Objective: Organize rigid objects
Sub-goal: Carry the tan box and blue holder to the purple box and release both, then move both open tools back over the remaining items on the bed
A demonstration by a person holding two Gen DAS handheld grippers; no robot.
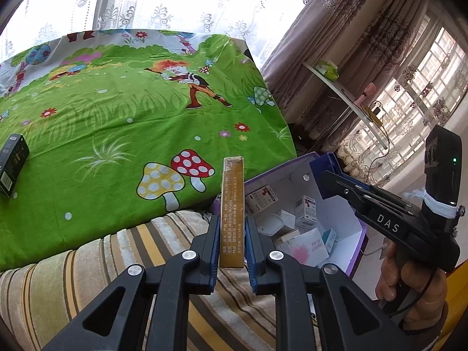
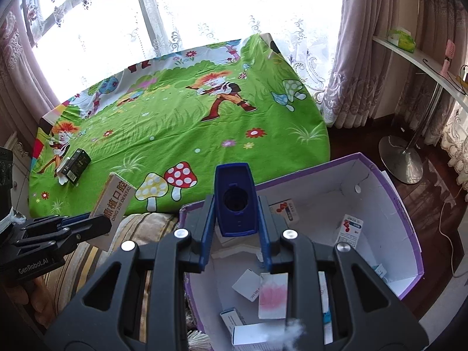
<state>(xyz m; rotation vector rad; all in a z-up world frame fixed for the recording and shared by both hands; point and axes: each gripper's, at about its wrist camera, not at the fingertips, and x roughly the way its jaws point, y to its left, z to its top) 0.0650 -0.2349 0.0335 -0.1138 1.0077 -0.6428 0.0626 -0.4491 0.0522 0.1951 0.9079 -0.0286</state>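
The left gripper (image 1: 232, 245) is clamped on a slim gold box (image 1: 232, 213) standing upright above the striped cushion (image 1: 87, 278). The right gripper (image 2: 235, 228) grips a blue case (image 2: 235, 201) over the near left corner of the purple storage box (image 2: 409, 228), which holds small cartons. Farther off, a black box (image 2: 76, 165) lies near the left edge of the green cartoon sheet (image 2: 181, 134).

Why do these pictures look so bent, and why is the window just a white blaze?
Left wrist view: the fisheye lens curves the green bedspread, the window behind is blown out, and the slim brown box in the left gripper stays sharp. Right wrist view: same bending and glare; a white fuzzy blur sits near the bottom edge.
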